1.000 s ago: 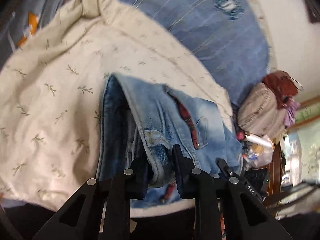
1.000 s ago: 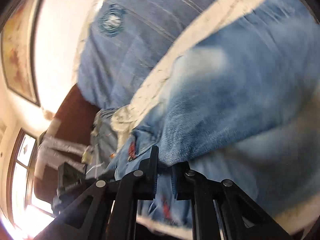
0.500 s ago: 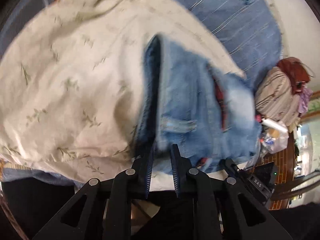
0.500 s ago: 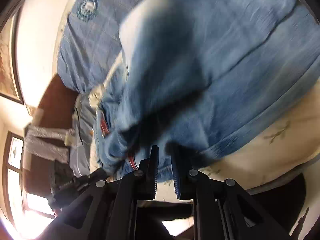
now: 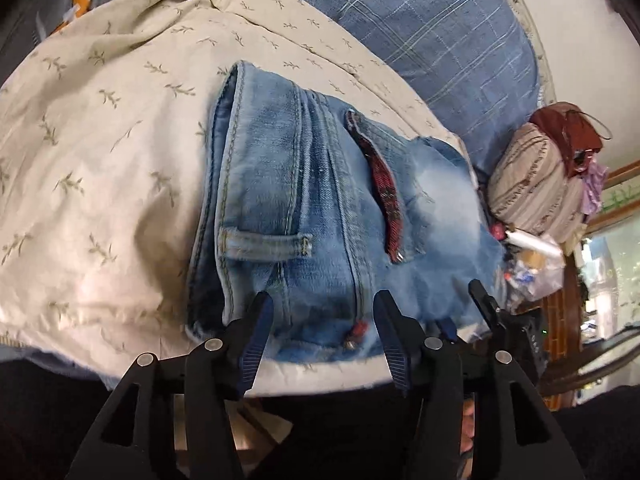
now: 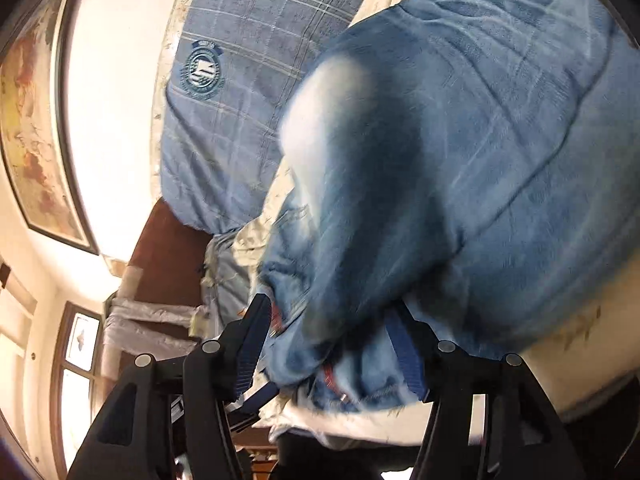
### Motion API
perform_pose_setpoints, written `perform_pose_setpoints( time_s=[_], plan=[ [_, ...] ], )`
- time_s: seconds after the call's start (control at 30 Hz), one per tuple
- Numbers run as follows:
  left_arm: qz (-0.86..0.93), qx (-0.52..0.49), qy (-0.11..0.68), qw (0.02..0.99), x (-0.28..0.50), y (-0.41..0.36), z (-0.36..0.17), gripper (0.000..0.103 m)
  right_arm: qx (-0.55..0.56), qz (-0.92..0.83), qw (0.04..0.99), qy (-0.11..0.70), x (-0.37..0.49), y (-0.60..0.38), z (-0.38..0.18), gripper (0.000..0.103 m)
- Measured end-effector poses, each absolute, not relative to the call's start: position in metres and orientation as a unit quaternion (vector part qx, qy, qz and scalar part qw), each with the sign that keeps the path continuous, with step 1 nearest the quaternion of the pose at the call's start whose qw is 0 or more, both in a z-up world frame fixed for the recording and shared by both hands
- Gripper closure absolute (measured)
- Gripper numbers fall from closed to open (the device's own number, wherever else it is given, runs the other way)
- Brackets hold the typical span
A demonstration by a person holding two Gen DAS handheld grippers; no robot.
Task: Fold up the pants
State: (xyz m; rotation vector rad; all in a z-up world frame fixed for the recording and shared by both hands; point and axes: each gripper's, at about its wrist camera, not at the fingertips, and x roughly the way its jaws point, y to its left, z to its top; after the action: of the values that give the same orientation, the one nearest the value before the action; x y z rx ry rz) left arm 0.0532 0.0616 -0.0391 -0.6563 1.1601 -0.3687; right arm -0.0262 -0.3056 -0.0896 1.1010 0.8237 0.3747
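Light blue jeans (image 5: 320,208), folded into a compact stack with a red plaid pocket lining showing, lie on the cream leaf-print quilt (image 5: 100,152). My left gripper (image 5: 324,320) sits at the stack's near edge. Its jaws are opening, and the denim hem lies between them with neither pad pressing on it. In the right wrist view the jeans (image 6: 460,180) fill the picture, blurred. My right gripper (image 6: 328,328) is at the other near corner with its jaws opening. A bulge of denim sits loosely between the fingers and partly hides the right pad. The right gripper's finger (image 5: 486,304) also shows beside the jeans.
A blue plaid pillow (image 5: 440,28) with a round crest lies behind the jeans. Off the bed's right side sit a striped cloth bundle (image 5: 532,180) with a red bag and some plastic-bag clutter (image 5: 532,268). A framed picture (image 6: 36,128) and a window (image 6: 76,380) are on the wall.
Both grippers were shut on the denim and carrying it. The jeans have come down onto the quilt as a folded stack, and both pairs of jaws now stand apart.
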Motion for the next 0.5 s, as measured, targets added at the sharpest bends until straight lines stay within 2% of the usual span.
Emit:
perform_pose_setpoints(
  time_s=[0.03,0.07,0.1,0.13,0.37,0.5],
  plan=[
    [-0.165,-0.299,0.535,0.772,0.054,0.058,-0.038,0.059,0.51,0.173,0.753,0.379,-0.021,-0.305,-0.093,0.046],
    [-0.161,-0.293,0.533,0.777,0.059,0.056,-0.037,0.092,0.511,0.175,0.751,0.381,-0.016,-0.301,-0.095,0.053],
    [-0.165,-0.285,0.534,0.778,0.062,0.052,-0.036,0.103,0.506,0.171,0.754,0.383,-0.013,-0.3,-0.095,0.084],
    [-0.172,-0.281,0.542,0.773,0.067,0.048,-0.034,0.103,0.495,0.17,0.759,0.387,-0.011,-0.301,-0.093,0.095],
    [-0.217,-0.231,0.485,0.815,0.034,0.043,0.02,0.103,0.425,0.206,0.801,0.368,-0.04,-0.292,-0.043,0.096],
    [-0.206,-0.192,0.495,0.822,0.024,0.039,0.009,0.103,0.411,0.204,0.799,0.389,-0.056,-0.285,-0.048,0.096]
  ],
)
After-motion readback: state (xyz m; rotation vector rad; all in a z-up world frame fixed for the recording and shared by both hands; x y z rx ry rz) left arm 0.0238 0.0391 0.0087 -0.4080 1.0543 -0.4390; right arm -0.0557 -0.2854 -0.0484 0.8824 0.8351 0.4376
